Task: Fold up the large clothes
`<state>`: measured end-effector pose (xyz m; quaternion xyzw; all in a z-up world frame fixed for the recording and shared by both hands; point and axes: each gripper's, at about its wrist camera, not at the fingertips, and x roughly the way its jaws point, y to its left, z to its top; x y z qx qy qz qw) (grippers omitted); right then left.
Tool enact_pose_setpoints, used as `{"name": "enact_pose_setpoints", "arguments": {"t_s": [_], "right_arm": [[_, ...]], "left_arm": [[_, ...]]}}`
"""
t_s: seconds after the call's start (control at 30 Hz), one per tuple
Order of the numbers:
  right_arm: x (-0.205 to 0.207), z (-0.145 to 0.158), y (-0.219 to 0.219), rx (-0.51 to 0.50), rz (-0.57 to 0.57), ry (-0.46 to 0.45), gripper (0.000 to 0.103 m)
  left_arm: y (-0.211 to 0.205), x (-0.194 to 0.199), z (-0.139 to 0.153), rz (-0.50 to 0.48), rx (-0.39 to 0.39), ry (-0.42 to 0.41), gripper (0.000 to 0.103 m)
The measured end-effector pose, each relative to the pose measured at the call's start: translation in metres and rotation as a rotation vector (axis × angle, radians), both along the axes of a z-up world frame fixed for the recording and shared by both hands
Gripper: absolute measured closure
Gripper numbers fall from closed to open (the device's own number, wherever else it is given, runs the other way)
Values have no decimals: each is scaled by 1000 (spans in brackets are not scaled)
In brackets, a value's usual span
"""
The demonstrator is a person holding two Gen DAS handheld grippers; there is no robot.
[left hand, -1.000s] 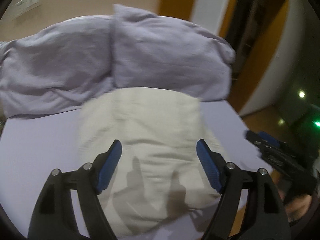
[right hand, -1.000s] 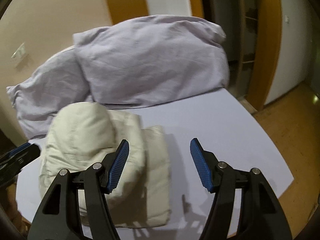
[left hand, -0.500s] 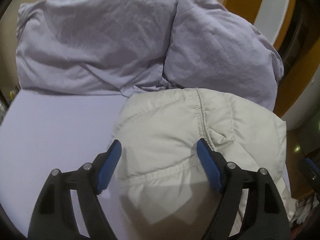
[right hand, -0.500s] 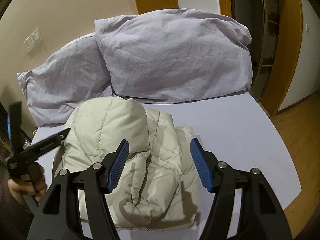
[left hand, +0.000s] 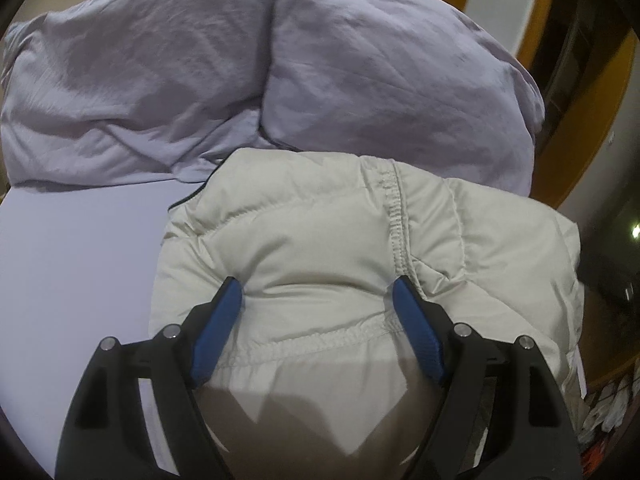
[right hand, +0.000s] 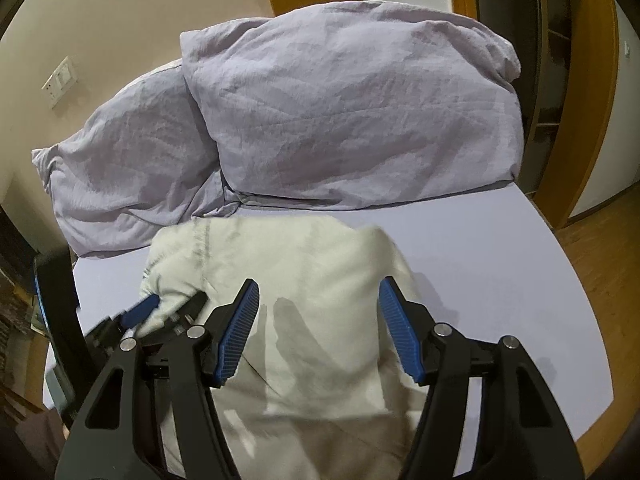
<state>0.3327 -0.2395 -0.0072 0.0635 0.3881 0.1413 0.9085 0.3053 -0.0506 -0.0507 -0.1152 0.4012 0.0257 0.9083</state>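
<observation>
A cream quilted jacket [left hand: 340, 248] lies bunched and folded on the lilac bed sheet [left hand: 72, 248]. My left gripper [left hand: 318, 292] is open, its blue pads pressing down into the jacket's puffy top on either side of a quilted panel. In the right wrist view the jacket [right hand: 288, 276] fills the middle. My right gripper [right hand: 318, 294] is open and hovers over it. The left gripper [right hand: 160, 308] shows at the jacket's left edge, its blue fingers sunk in the fabric.
Two lilac pillows [right hand: 352, 108] [right hand: 132, 164] lean against the beige wall behind the jacket. The bed's right edge [right hand: 568, 280] drops to a wooden floor, with a wooden door frame [right hand: 588, 92] beyond. A wall switch [right hand: 60, 80] is at the left.
My left gripper has come down onto the jacket and now presses into it. My right gripper has moved left and forward over the jacket. The jacket looks more bunched.
</observation>
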Motion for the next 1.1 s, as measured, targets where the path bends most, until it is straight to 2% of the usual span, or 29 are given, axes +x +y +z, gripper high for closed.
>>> {"name": "enact_pose_setpoints", "arguments": {"t_s": [0.2,0.4,0.57,0.77,0.87,0.97,1.1], "right_arm": [[23,-8,11,-7,5,-17,45],[42,-42,17,-70,1,15,47],[44,-67,13,-90,13,23,47],[45,-80,1,-59,-2,42,47],[43,-83,0,-54,-9,34,46],[40,-85,2,-54,-14,20,46],[37,-88,4,-60,-27,3,46]], "left_arm": [[-11,1,-4,4,22,-8,26],[-9,0,-2,3,13,-6,26],[-5,3,12,-9,13,-8,25],[3,17,30,36,71,-22,24],[7,25,20,58,98,12,21],[6,23,9,68,125,5,16],[8,22,-3,76,127,2,15]]}}
